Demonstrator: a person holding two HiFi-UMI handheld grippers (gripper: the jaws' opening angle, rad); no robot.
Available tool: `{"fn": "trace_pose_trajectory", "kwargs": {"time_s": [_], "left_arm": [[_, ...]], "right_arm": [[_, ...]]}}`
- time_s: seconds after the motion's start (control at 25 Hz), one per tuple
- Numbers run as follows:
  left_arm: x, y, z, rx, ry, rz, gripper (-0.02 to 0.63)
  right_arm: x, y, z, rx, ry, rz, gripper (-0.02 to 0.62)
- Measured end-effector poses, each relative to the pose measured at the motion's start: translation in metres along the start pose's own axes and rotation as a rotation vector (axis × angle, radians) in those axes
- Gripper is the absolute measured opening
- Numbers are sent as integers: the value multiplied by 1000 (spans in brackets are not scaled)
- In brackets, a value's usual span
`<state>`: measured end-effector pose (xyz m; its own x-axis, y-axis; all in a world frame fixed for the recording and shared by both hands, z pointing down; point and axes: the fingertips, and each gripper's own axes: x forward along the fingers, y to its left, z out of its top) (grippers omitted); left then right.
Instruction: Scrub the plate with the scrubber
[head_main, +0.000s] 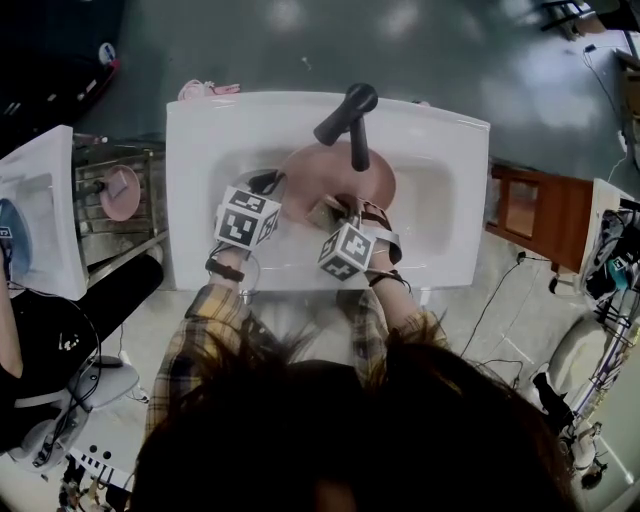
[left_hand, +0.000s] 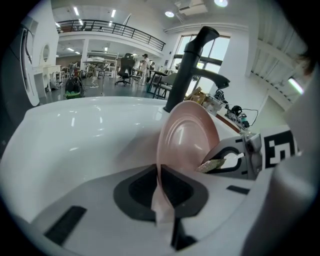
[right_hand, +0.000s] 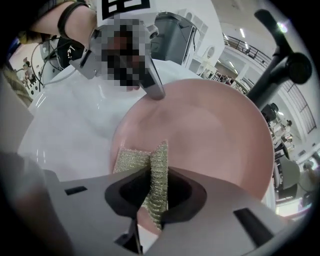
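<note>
Pink plate (left_hand: 189, 137) stands on edge in the sink (head_main: 200, 170), left gripper (left_hand: 160, 181) clamped on its rim to steady it. Right gripper (right_hand: 158, 189) pinches the scrubber (right_hand: 131, 162), presenting it to the plate face ahead.

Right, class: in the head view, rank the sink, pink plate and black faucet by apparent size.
Largest: the white sink.
Next: the pink plate.
Smallest: the black faucet, though it stands nearer the camera, which flatters it.
</note>
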<state>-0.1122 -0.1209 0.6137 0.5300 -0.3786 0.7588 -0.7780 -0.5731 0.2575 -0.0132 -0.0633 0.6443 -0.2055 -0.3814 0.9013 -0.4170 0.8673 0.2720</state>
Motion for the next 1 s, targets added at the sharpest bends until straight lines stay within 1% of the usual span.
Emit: {"fn": "trace_pose_trajectory", "kwargs": {"time_s": [0.2, 0.32, 0.44, 0.72, 0.88, 1.0], "left_arm": [[0, 0, 1, 6, 14, -9, 26], [-1, -2, 1, 14, 21, -18, 26], [-1, -3, 0, 18, 26, -30, 26], [0, -9, -1, 22, 40, -34, 26], [0, -12, -5, 33, 50, -38, 29], [-2, -14, -6, 25, 43, -39, 29]], "right_arm": [[-11, -19, -27, 24, 35, -30, 77], [-19, -32, -40, 50, 37, -72, 77], [-26, -46, -44, 70, 30, -118, 78], [-40, -87, -37, 84, -5, -237, 80], [-48, -112, -23, 105, -50, -314, 80], [-49, -122, -8, 144, -87, -346, 80]]}}
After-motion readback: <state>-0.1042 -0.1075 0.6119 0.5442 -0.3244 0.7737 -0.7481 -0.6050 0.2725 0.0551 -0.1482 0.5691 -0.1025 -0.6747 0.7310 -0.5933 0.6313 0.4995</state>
